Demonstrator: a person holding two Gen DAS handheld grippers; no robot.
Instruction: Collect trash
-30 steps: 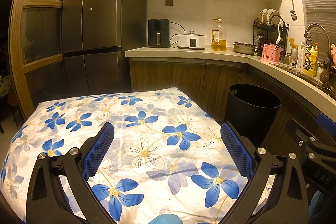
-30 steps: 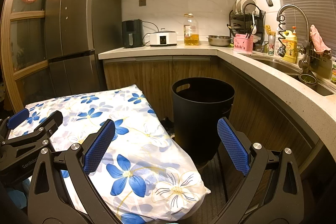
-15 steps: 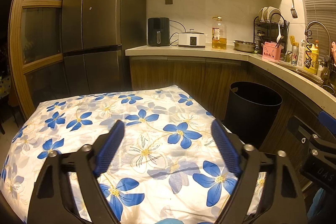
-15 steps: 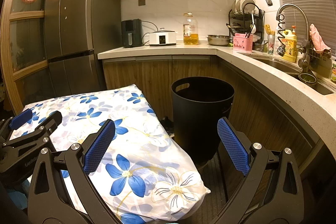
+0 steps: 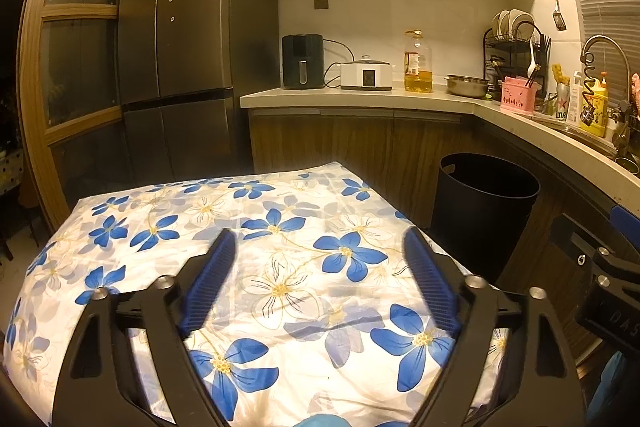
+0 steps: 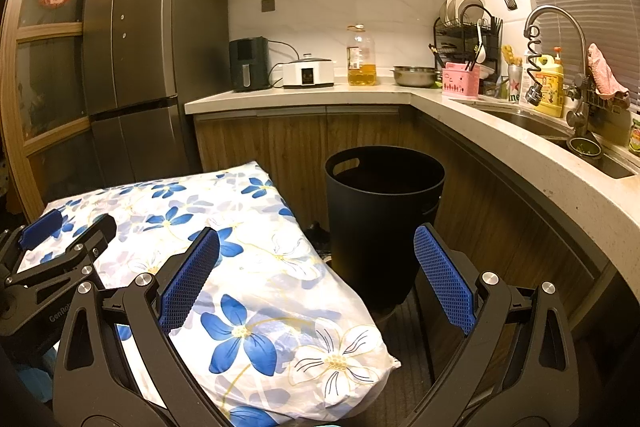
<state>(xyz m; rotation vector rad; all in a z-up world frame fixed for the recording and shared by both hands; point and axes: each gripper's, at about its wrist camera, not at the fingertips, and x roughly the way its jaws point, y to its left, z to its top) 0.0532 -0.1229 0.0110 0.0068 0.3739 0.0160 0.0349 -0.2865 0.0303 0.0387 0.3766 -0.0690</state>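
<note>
A black trash bin (image 5: 484,211) (image 6: 380,227) stands on the floor against the wooden cabinets, right of a table under a blue-flowered cloth (image 5: 280,227) (image 6: 168,203). No loose trash shows on the cloth. My left gripper (image 5: 319,233) hovers over the cloth; its jaws are opening, with nothing between them. The right gripper (image 6: 318,229) is open and empty, aimed past the table's right corner at the bin. Each gripper shows at the edge of the other's view.
A dark fridge (image 5: 180,47) stands behind the table. The L-shaped counter (image 6: 500,131) carries an air fryer, a cooker, an oil bottle (image 6: 361,57), a steel bowl, a dish rack and a sink with a tap (image 6: 552,27). A narrow strip of floor separates table and cabinets.
The left jaws narrowed half a second ago and have widened again. The right gripper, the bin and the table are as before.
</note>
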